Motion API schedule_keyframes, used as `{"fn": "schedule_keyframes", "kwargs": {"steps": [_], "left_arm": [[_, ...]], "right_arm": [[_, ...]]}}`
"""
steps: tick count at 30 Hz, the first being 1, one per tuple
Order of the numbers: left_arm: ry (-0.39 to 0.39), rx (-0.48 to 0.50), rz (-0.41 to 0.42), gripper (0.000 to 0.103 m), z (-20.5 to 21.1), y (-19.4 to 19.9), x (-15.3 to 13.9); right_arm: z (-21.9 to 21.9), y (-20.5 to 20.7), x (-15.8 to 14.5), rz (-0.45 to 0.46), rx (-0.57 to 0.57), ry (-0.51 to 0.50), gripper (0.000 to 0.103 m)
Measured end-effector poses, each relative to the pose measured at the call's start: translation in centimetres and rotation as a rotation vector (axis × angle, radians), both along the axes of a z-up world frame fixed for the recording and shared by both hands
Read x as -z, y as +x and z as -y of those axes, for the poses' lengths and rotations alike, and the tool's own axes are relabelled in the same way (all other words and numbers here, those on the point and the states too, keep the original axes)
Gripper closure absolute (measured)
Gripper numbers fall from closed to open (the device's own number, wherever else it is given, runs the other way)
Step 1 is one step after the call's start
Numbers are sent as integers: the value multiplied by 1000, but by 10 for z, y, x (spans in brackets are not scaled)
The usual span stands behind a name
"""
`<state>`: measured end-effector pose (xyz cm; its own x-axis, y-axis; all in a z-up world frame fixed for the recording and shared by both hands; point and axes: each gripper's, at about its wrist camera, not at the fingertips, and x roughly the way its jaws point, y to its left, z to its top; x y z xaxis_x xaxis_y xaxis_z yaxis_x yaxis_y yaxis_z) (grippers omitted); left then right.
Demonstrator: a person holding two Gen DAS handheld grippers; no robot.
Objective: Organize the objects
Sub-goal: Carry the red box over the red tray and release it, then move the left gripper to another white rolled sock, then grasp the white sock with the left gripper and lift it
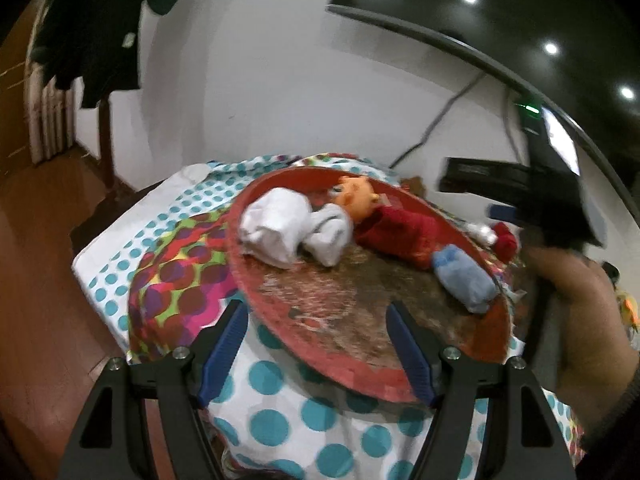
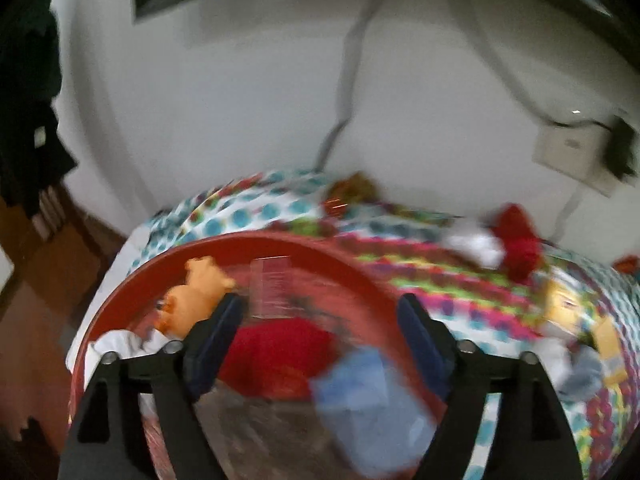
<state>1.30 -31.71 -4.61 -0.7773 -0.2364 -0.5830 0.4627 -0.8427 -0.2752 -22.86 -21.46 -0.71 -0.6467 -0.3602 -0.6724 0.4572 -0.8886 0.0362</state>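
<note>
A round red tray (image 1: pixel 352 378) with a worn middle lies on a dotted tablecloth (image 1: pixel 276 412). In it are a white rolled cloth bundle (image 1: pixel 280 228), a doll (image 1: pixel 392 228) with an orange head and red clothes, and a light blue rolled bundle (image 1: pixel 464 280). My left gripper (image 1: pixel 316 312) hangs open over the tray's near rim, holding nothing. The right wrist view is blurred. My right gripper (image 2: pixel 320 304) is open above the tray (image 2: pixel 240 240), over the doll's red body (image 2: pixel 280 352) and the blue bundle (image 2: pixel 360 400), with nothing pressed between its pads.
On the cloth right of the tray lie a red and white soft item (image 2: pixel 508 240), a yellow-faced toy (image 2: pixel 572 312) and a grey bundle (image 2: pixel 580 372). A person's hand (image 1: pixel 580 304) shows at the right. White wall with cables behind; wooden floor (image 1: pixel 40 280) to the left.
</note>
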Motion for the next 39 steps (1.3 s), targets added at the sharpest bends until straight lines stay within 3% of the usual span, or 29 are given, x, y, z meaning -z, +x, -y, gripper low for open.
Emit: {"fn": "schedule_keyframes", "kwargs": {"steps": [4,10,15,19,23,27,30,39], "left_arm": [[-45,125,-39,29,-25,-2,-5],[-62,340,-52,29,-71,-10,-6],[-140,442,-76,29,-124,-23,-12],[-214,559,-68,29,-172,-61,-22],[-284,647,-51,29,-213,-115,-27],[-324,630,85,30,-233,-180,-7],[-323,622,173,30,-238,-221,10],[-315,622,289,30,-245,-285,36]], "right_arm": [[-114,1,0,-74,213,9,7],[-276,-9,39,-18,495,25,7],[-357,-13,60,32,630,-23,7],[-385,-15,67,54,660,-52,6],[-406,-14,73,97,687,-157,6],[-418,-13,80,145,702,-244,4],[-415,-15,81,151,683,-238,0],[-419,-13,80,147,678,-273,0]]}}
